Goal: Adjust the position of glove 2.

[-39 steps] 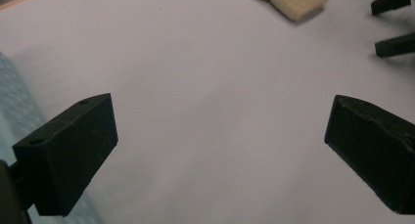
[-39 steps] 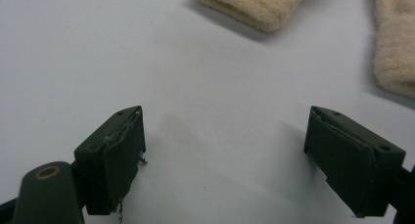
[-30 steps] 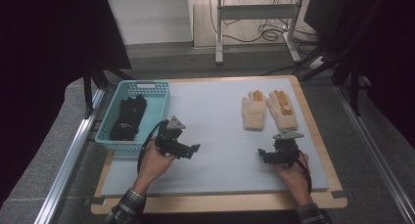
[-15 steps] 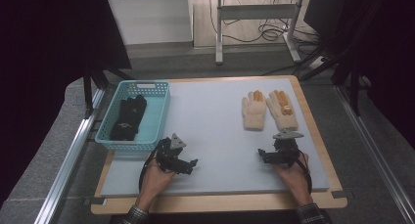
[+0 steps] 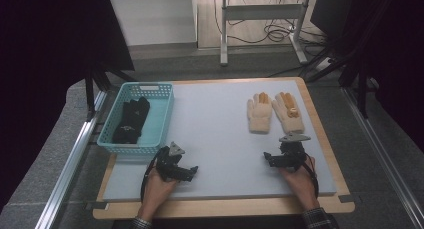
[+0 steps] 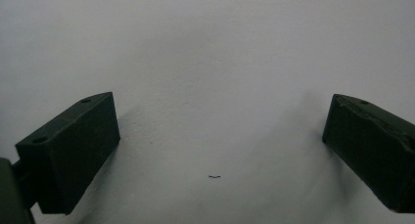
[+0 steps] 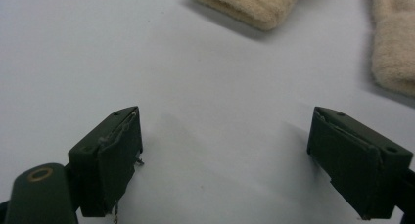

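Note:
Two beige gloves with orange fingertips lie side by side at the mat's back right, one left of the other. A pair of black gloves lies in the teal basket at the left. My left gripper rests low on the grey mat near the front left, open, with bare mat between its jaws. My right gripper sits at the front right, just in front of the beige gloves, open and holding nothing. The cuffs of the beige gloves show just beyond its jaws.
The grey mat covers a wooden board on the table. Metal rails run along both sides. A white frame with cables stands on the floor behind the table.
My left gripper has drawn back from the basket's front corner toward the front of the mat and lowered onto it. The right gripper has stayed in place.

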Tool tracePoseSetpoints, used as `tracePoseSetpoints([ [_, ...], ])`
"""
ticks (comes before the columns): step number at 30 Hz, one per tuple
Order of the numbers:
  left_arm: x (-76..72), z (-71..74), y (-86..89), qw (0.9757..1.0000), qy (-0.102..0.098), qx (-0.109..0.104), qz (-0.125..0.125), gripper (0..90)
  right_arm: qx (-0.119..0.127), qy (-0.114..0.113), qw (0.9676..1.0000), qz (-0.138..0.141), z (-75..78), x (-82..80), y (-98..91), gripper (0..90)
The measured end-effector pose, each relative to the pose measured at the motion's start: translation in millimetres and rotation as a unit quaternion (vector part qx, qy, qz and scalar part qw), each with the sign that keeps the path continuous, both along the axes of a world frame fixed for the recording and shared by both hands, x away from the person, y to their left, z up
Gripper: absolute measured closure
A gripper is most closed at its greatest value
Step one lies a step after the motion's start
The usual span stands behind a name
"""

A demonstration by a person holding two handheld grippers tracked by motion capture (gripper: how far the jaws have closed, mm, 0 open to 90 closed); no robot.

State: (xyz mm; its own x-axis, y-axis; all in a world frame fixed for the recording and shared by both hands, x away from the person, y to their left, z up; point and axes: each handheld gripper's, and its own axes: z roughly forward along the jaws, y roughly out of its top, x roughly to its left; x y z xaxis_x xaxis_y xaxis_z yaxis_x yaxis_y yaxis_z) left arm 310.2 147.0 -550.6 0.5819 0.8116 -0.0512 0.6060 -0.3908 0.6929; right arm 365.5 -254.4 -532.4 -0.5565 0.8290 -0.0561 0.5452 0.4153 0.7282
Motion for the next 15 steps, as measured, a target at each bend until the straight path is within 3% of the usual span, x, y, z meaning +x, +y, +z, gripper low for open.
tracePoseSetpoints([
  [8,-0.4,-0.2,0.0,1.0,-0.002,0.0,0.001,0.8,0.002,0.005,1.0,-0.004,0.9,-0.4,0.4,14.0],
  [15,-0.4,-0.1,0.3,1.0,-0.002,0.002,-0.001,0.8,0.007,0.012,0.9999,0.001,10.6,9.3,3.8,22.1],
])
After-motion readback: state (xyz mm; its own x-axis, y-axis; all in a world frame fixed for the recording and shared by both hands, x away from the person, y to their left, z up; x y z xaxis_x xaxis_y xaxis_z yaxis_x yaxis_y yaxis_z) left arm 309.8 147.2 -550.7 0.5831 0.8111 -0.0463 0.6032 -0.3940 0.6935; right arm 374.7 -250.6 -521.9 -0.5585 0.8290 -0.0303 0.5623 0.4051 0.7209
